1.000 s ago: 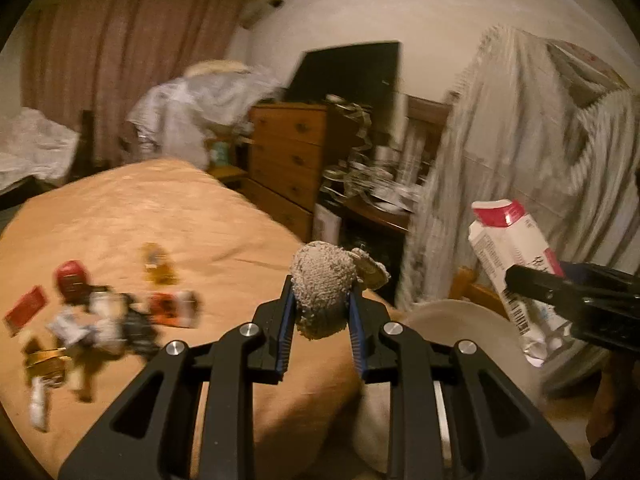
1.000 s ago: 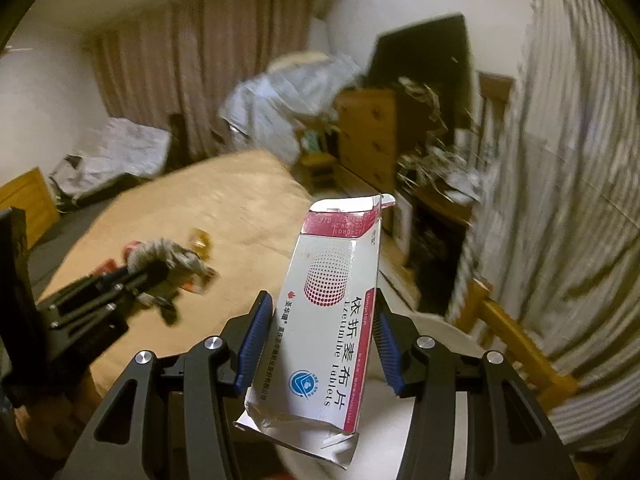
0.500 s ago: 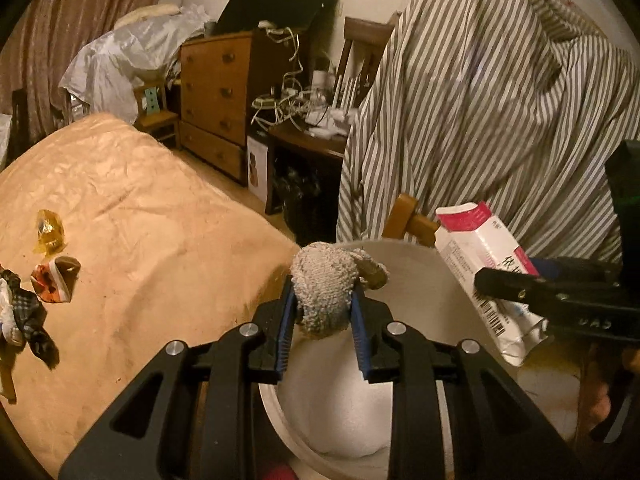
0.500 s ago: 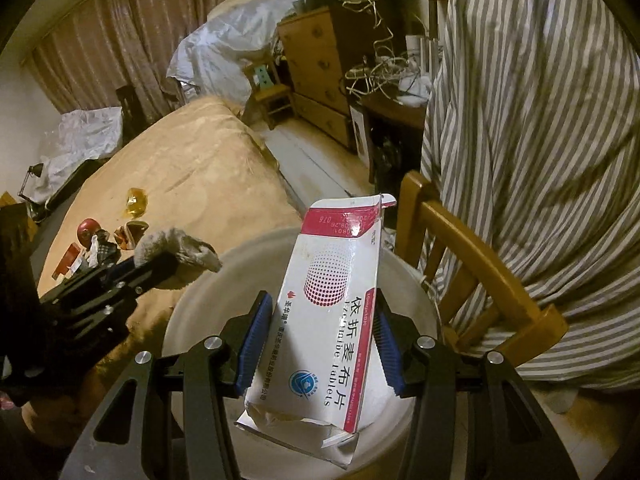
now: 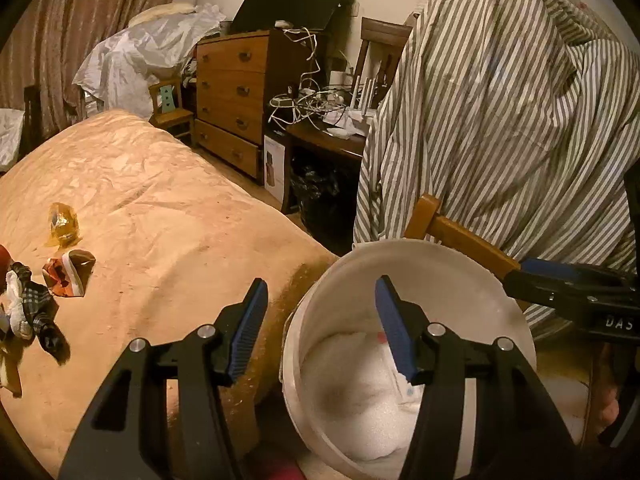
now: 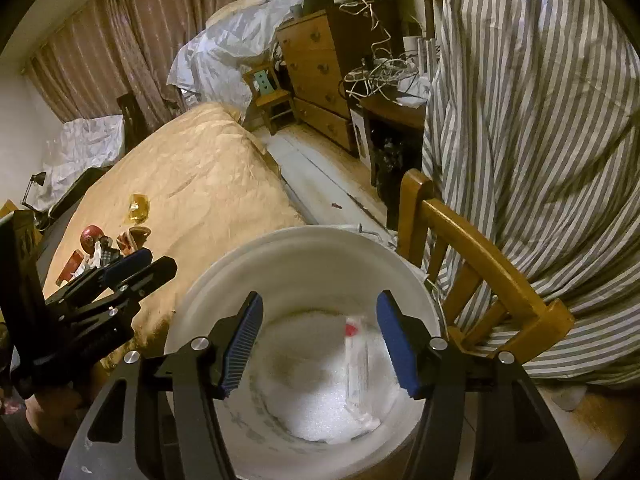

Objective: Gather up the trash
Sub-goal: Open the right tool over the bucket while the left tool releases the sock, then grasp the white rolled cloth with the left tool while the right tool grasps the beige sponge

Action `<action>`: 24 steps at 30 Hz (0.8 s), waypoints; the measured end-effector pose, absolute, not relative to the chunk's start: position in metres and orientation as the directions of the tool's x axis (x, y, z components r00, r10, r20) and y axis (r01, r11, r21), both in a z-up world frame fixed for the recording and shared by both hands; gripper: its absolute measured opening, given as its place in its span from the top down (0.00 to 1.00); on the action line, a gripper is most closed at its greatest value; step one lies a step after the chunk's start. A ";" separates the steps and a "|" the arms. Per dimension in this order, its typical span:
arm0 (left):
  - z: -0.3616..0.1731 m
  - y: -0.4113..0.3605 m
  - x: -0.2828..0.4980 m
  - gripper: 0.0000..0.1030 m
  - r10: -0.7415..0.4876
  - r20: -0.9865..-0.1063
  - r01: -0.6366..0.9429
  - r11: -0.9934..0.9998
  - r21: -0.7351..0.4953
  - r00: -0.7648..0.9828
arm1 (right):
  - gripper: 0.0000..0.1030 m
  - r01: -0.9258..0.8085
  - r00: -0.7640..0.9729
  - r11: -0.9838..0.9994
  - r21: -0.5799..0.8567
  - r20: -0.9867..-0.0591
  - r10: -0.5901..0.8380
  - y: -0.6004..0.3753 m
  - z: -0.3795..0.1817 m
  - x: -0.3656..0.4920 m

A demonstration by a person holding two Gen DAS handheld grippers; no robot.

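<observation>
A white bucket [image 5: 400,246] with a white liner stands on the floor beside the bed. My left gripper [image 5: 320,292] hangs over its near rim, its jaws opening with nothing between them. Above the bucket [image 6: 304,236], my right gripper [image 6: 320,308] is also opening and holds nothing. Below it, the red-and-white tablet box [image 6: 356,354] shows as a blur inside the bucket. The grey wad is not visible. A yellow wrapper [image 5: 62,224], a brown-and-red wrapper [image 5: 70,274] and a pile of scraps [image 5: 24,312] lie on the bed. Each gripper appears in the other's view: the left gripper [image 6: 136,264], the right gripper [image 5: 560,280].
The tan bed [image 5: 160,208] fills the left. A wooden chair [image 6: 480,248] draped in striped cloth [image 5: 500,120] stands right behind the bucket. Further back are a wooden dresser [image 5: 232,96] and a dark desk with tangled cables [image 5: 312,104].
Both grippers came down over the bucket and opened. The grey wad has left the left jaws, and the tablet box has dropped from the right jaws into the bucket.
</observation>
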State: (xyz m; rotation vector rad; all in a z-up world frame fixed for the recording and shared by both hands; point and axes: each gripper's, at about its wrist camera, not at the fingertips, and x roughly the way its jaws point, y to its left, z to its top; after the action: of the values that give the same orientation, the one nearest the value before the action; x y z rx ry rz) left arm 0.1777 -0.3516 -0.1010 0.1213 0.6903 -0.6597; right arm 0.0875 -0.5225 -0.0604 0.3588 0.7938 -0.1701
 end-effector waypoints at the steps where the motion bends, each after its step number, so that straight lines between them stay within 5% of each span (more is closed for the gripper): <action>1: -0.100 -0.351 0.177 0.48 -0.524 -0.624 0.601 0.792 -0.106 0.580 | 0.41 0.281 0.695 0.927 0.248 -0.719 -0.019 -0.521 -0.058 0.086; 7: -0.092 -0.335 0.168 0.48 -0.521 -0.610 0.597 0.796 -0.096 0.597 | 0.41 0.240 0.741 0.942 0.233 -0.671 -0.024 -0.494 -0.038 0.082; 14: -0.082 -0.257 0.158 0.47 -0.462 -0.580 0.531 0.845 -0.060 0.671 | 0.30 0.059 0.828 0.975 0.213 -0.556 0.071 -0.403 -0.017 0.092; 24: -0.112 -0.027 0.174 0.41 -0.073 -0.620 0.090 0.996 -0.004 0.781 | 0.23 -0.249 0.743 0.933 0.258 -0.567 0.355 -0.234 -0.038 0.158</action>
State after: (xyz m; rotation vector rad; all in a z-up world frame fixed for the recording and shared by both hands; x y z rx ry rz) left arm 0.1741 -0.0268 -0.1117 0.0259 0.6682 -0.0879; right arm 0.1582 -0.2339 -0.0378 0.1704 0.6539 0.3325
